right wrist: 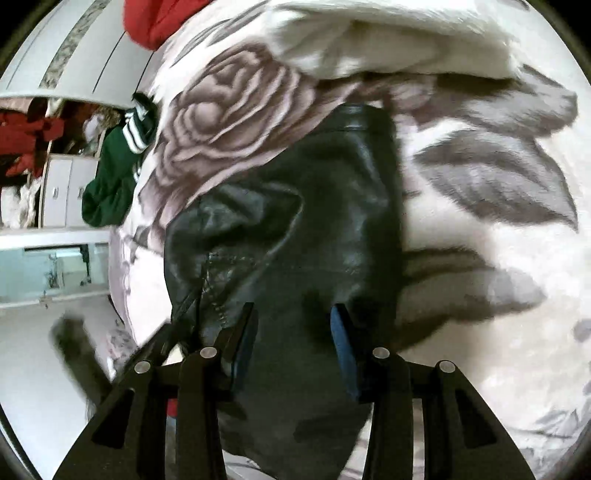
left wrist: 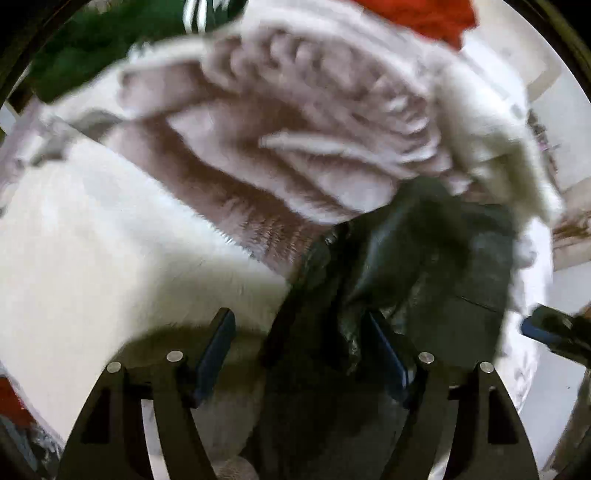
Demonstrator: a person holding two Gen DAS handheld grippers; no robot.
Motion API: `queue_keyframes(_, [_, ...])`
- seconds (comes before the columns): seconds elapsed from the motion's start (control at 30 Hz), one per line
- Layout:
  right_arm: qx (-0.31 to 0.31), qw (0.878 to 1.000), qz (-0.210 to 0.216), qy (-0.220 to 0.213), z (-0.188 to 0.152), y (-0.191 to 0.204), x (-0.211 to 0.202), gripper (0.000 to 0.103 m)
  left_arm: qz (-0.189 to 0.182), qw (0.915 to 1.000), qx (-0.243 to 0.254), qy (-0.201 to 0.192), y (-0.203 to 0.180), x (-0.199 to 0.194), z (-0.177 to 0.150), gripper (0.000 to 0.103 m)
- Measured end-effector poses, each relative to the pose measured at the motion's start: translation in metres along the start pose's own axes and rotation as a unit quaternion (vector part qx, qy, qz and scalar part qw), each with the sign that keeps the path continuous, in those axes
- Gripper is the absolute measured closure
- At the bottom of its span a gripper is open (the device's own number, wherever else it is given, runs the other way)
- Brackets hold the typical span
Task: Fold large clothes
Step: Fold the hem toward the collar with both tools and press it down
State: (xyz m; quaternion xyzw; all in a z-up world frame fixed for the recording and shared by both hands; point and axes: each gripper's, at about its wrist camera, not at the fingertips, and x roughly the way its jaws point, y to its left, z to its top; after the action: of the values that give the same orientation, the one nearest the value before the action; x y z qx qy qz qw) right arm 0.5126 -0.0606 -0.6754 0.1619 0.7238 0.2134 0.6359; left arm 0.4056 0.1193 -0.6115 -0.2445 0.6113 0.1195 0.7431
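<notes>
Black garment (right wrist: 295, 221) on floral bedspread (right wrist: 480, 229), below both tongs.

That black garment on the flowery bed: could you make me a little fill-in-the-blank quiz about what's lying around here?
1. The black garment lies on a blanket printed with a large ____.
2. The striped-cuff garment at the blanket's edge is ____ in colour.
3. The left gripper has its jaws ____ over the black garment.
4. The garment at the top edge is ____.

Missing words: rose; green; open; red
</notes>
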Motion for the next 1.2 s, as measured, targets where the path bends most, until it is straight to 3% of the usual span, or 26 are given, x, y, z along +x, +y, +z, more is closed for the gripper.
queue_keyframes(0.03, [-0.004,1.0,-0.005,0.002,0.004,-0.002,0.006,0.072,0.0,0.9999,-0.01,0.012,0.006,0.012,0.006,0.013])
queue_keyframes(0.07, [-0.01,1.0,-0.013,0.004,0.009,-0.001,0.023,0.073,-0.001,0.9998,-0.017,0.014,0.012,0.018,0.008,0.0])
queue_keyframes(0.13, [-0.04,0.998,-0.042,0.013,0.022,-0.006,0.047,0.073,-0.027,0.9993,-0.023,0.016,0.023,0.025,0.006,0.0])
queue_keyframes(0.23, [-0.027,0.993,-0.065,0.091,0.039,-0.014,0.112,0.073,-0.029,0.9995,-0.008,0.004,0.019,0.019,0.001,0.0])
queue_keyframes(0.3, [-0.018,0.993,-0.044,0.104,0.048,-0.013,0.102,0.071,-0.019,0.9998,-0.003,-0.008,0.015,0.005,-0.003,0.0])
queue_keyframes(0.33, [-0.014,0.996,-0.012,0.091,0.048,-0.015,0.082,0.07,-0.015,0.9998,-0.003,-0.013,0.014,-0.004,-0.007,0.0])
queue_keyframes(0.43, [0.005,0.999,0.025,0.019,0.042,-0.038,0.027,0.043,-0.016,0.9989,-0.009,-0.042,0.01,-0.035,-0.017,0.0])
queue_keyframes(0.5, [0.026,0.999,0.032,-0.001,0.043,-0.063,0.018,0.035,-0.008,0.9979,-0.014,-0.063,0.012,-0.057,-0.032,0.0])
queue_keyframes(0.57, [0.037,0.997,0.061,0.025,0.053,-0.079,0.041,0.034,0.007,0.9971,-0.018,-0.074,0.016,-0.067,-0.041,0.0])
queue_keyframes(0.6, [0.045,0.993,0.095,0.05,0.062,-0.087,0.064,0.034,0.014,0.9967,-0.022,-0.077,0.019,-0.072,-0.048,0.0])
queue_keyframes(0.67, [0.015,0.986,0.142,0.082,0.066,-0.081,0.096,0.034,0.023,0.9963,-0.036,-0.074,0.029,-0.077,-0.059,0.0])
queue_keyframes(0.73, [-0.038,0.985,0.139,0.094,0.066,-0.064,0.118,0.035,0.035,0.9956,-0.053,-0.07,0.039,-0.081,-0.07,0.0])
queue_keyframes(0.77, [-0.048,0.987,0.131,0.085,0.064,-0.06,0.117,0.041,0.04,0.9949,-0.06,-0.07,0.046,-0.086,-0.078,0.0])
queue_keyframes(0.8, [-0.044,0.988,0.126,0.072,0.06,-0.057,0.111,0.066,0.047,0.9942,-0.066,-0.07,0.052,-0.091,-0.086,0.0])
queue_keyframes(0.83, [-0.016,0.988,0.138,0.062,0.056,-0.061,0.103,0.08,0.052,0.9937,-0.07,-0.071,0.054,-0.093,-0.094,0.0])
queue_keyframes(0.9, [0.044,0.985,0.164,0.023,0.039,-0.077,0.074,0.087,0.065,0.9927,-0.076,-0.068,0.063,-0.101,-0.113,0.0])
queue_keyframes(0.97, [0.071,0.984,0.162,-0.015,0.02,-0.089,0.042,0.088,0.073,0.9923,-0.081,-0.058,0.071,-0.105,-0.133,0.0])
queue_keyframes(1.07, [0.167,0.969,0.16,-0.092,-0.03,-0.139,-0.021,0.088,0.075,0.9923,-0.092,-0.035,0.074,-0.102,-0.162,0.0])
queue_keyframes(1.13, [0.219,0.958,0.137,-0.127,-0.066,-0.179,-0.055,0.088,0.066,0.9925,-0.101,-0.021,0.071,-0.097,-0.179,0.0])
queue_keyframes(1.2, [0.264,0.951,0.104,-0.12,-0.099,-0.222,-0.074,0.083,0.05,0.9932,-0.104,-0.011,0.066,-0.094,-0.192,0.0])
